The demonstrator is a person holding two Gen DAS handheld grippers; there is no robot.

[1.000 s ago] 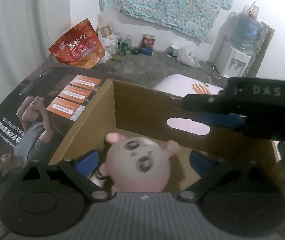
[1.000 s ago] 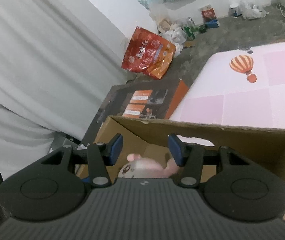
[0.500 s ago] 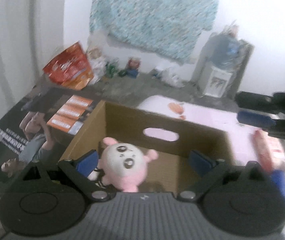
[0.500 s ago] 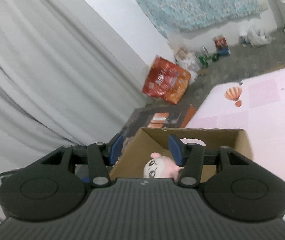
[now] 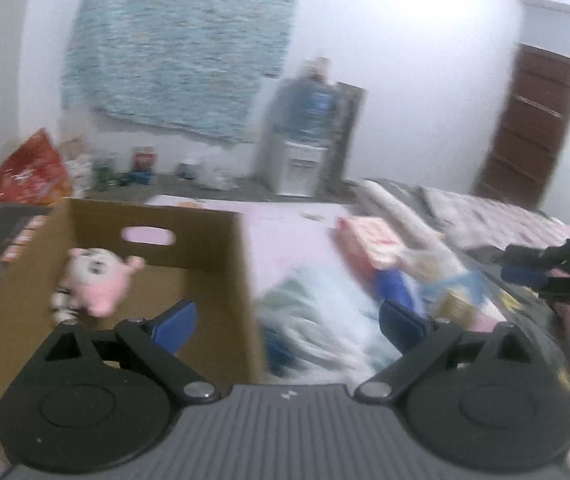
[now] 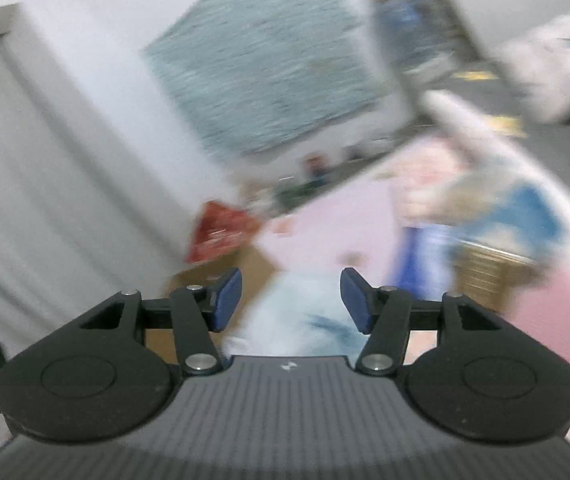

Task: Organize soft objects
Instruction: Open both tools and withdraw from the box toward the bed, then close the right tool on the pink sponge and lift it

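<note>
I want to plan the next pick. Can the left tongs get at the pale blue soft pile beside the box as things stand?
Probably yes. The left tongs are open and empty, and the pale blue pile lies just ahead, outside the cardboard box, with nothing covering it. Blur hides finer detail.

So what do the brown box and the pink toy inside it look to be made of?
The box looks like plain corrugated cardboard: matte brown walls, a die-cut handle slot. The pink toy looks like stuffed plush fabric: rounded, soft-edged, with a pale face and dark printed or stitched eyes. Motion blur leaves the finer texture open.
</note>
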